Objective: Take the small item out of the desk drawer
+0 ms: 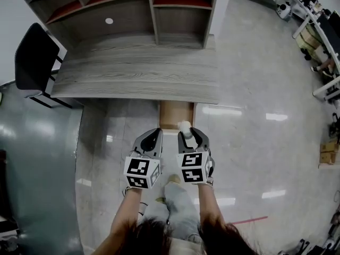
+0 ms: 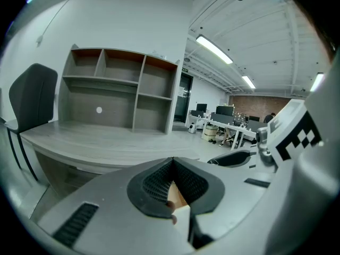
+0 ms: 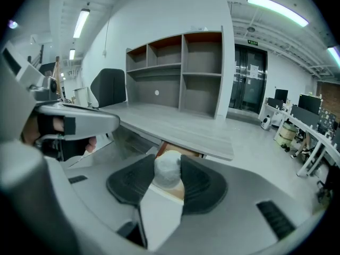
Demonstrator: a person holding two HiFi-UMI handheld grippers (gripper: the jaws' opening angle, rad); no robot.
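Observation:
A small white ball (image 1: pixel 184 125) sits between the pads of my right gripper (image 1: pixel 186 133), which is shut on it just above the front end of the pulled-out brown drawer (image 1: pixel 175 113). In the right gripper view the ball (image 3: pixel 168 170) fills the gap at the tips of the right gripper (image 3: pixel 167 180), with the drawer (image 3: pixel 186 152) showing behind it under the desk edge. My left gripper (image 1: pixel 153 136) hangs close beside it on the left. In its own view the left gripper (image 2: pixel 171 168) is shut, its pads meeting with nothing between them.
The grey wooden desk (image 1: pixel 138 70) carries a shelf unit (image 1: pixel 154 7) at its back. A black chair (image 1: pixel 33 57) stands at the desk's left end. A grey partition (image 1: pixel 37 163) runs along the left. Office desks (image 1: pixel 319 31) stand far right. The person's legs (image 1: pixel 178 206) are below.

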